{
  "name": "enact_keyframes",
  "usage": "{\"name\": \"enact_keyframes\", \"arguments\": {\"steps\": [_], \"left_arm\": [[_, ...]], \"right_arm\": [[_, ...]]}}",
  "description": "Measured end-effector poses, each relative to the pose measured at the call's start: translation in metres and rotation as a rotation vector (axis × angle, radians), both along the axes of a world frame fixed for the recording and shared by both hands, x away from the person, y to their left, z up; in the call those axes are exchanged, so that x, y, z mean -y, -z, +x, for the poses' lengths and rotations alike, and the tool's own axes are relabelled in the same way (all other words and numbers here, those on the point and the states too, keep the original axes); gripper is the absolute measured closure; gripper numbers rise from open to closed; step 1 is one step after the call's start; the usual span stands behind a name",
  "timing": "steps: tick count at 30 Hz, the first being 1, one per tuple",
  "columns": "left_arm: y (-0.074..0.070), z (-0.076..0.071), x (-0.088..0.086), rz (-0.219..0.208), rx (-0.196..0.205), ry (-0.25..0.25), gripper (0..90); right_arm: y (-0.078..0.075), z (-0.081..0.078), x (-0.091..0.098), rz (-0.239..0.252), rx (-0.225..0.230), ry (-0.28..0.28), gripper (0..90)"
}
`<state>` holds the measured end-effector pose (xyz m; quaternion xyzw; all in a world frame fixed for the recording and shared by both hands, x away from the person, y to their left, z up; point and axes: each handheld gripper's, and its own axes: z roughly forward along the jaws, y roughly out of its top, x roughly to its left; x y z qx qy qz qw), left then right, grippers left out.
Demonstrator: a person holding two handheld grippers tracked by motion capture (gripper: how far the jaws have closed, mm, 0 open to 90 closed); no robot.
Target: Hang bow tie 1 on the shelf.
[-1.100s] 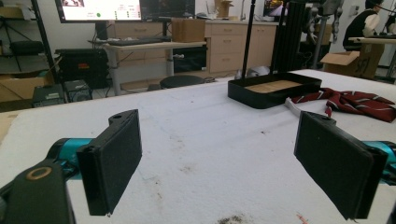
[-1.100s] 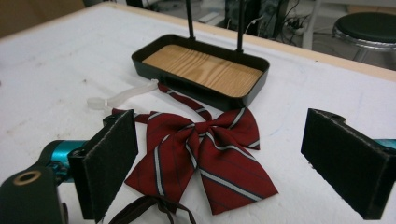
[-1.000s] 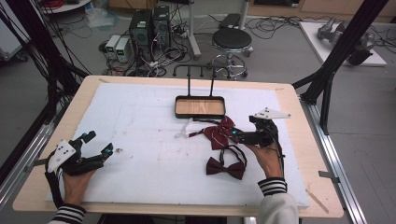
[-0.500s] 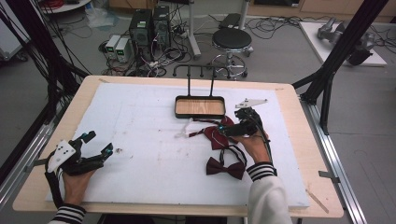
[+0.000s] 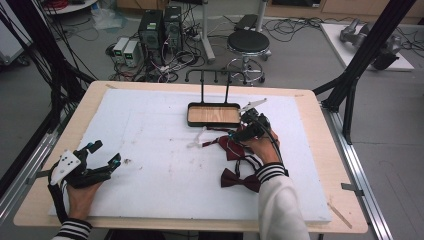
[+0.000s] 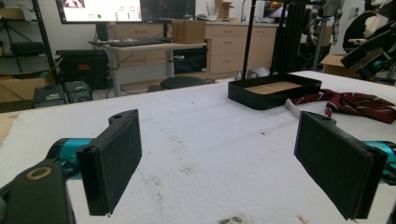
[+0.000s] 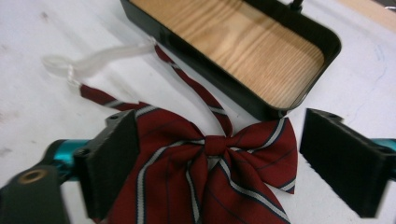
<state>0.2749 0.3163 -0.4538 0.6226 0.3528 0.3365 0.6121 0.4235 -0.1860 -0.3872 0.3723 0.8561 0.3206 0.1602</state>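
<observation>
A striped dark-red bow tie (image 5: 231, 147) (image 7: 187, 186) lies on the white foam pad just in front of a black tray with a wooden floor (image 5: 213, 115) (image 7: 243, 42). My right gripper (image 5: 240, 134) (image 7: 220, 140) hovers low over this tie, open. Its jaws have just been closing a little; the tie's knot lies between them and the pads do not press on it. A plain dark-red bow tie (image 5: 241, 180) lies nearer me. My left gripper (image 5: 106, 152) (image 6: 219, 168) rests open at the pad's front left, with nothing between its pads.
The striped tie's thin strap runs left to a clear plastic clasp (image 5: 196, 141) (image 7: 93, 58). A black hook stand (image 5: 215, 80) rises behind the tray. In the left gripper view the tray (image 6: 273, 91) and striped tie (image 6: 355, 103) sit far right.
My right hand has moved left and slightly away from me, from the pad's right side to over the striped bow tie by the tray. The left hand has stayed put.
</observation>
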Motion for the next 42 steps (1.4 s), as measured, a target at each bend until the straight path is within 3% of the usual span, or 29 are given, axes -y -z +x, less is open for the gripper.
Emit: {"name": "enact_keyframes", "arguments": {"steps": [5, 20, 30, 33, 37, 42], "left_arm": [[0.0, 0.0, 0.0, 0.004, -0.001, 0.001, 15.4], [0.0, 0.0, 0.0, 0.0, -0.001, 0.0, 15.4], [0.0, 0.0, -0.001, 0.001, 0.0, 0.002, 15.4], [0.0, 0.0, -0.001, 0.0, 0.002, 0.001, 15.4], [0.0, 0.0, -0.001, 0.0, 0.003, 0.001, 15.4], [0.0, 0.0, -0.001, 0.0, 0.002, 0.001, 15.4]], "right_arm": [[0.013, 0.006, -0.005, -0.078, -0.06, -0.012, 14.2], [0.029, 0.017, -0.009, -0.095, -0.117, -0.017, 21.5], [0.027, 0.024, -0.01, -0.083, -0.177, -0.014, 36.0], [0.026, 0.029, -0.013, -0.106, -0.199, -0.016, 37.4], [0.029, 0.032, -0.012, -0.095, -0.229, -0.002, 40.3], [0.031, 0.033, -0.01, -0.11, -0.233, -0.014, 47.2]]}}
